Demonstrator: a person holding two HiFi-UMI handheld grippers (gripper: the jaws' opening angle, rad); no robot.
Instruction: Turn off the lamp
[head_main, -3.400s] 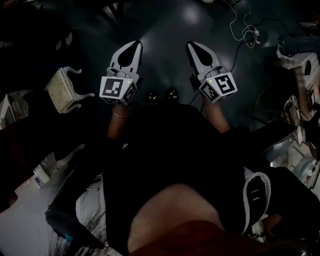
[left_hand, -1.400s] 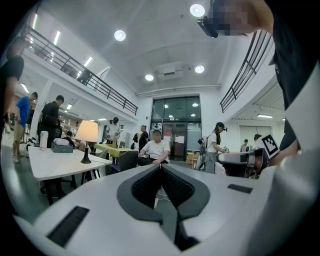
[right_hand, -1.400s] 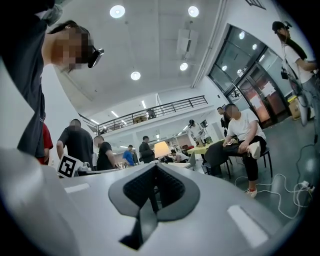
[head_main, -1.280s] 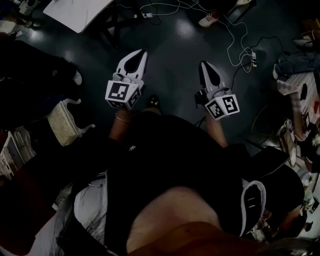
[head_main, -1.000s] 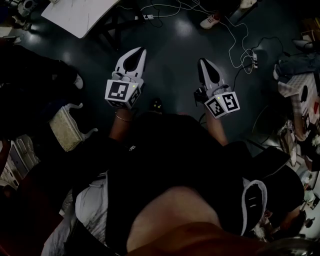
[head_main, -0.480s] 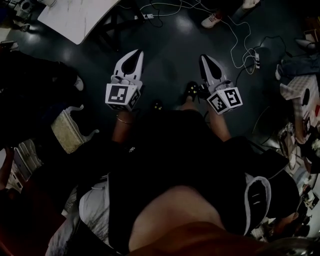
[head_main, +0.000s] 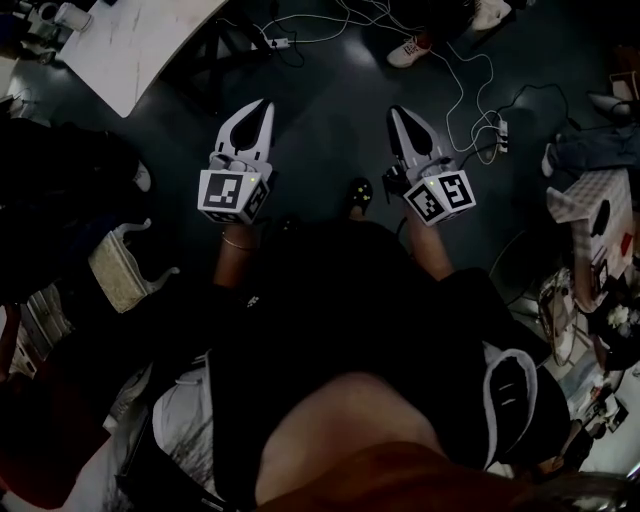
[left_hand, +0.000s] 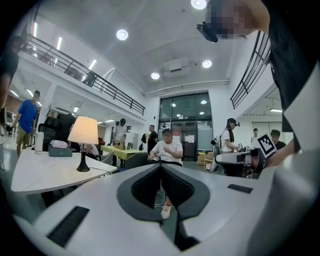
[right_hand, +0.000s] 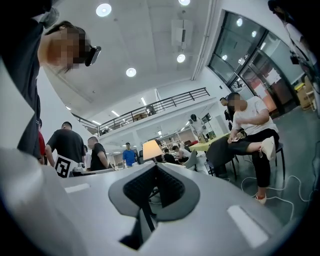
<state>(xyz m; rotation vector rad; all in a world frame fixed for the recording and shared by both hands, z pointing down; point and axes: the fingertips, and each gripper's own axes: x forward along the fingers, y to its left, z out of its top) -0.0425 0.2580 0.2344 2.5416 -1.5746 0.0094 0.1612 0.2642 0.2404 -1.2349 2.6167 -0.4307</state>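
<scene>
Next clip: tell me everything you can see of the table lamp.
The lamp is a small table lamp with a cream, tapering shade that glows warm, so it looks switched on. A thin dark stem runs down to a round dark foot. It stands upright near the edge of a white table, and a thin cord trails from its foot across the tabletop. Nothing else touches it. In the right gripper view only its lit shade shows.
</scene>
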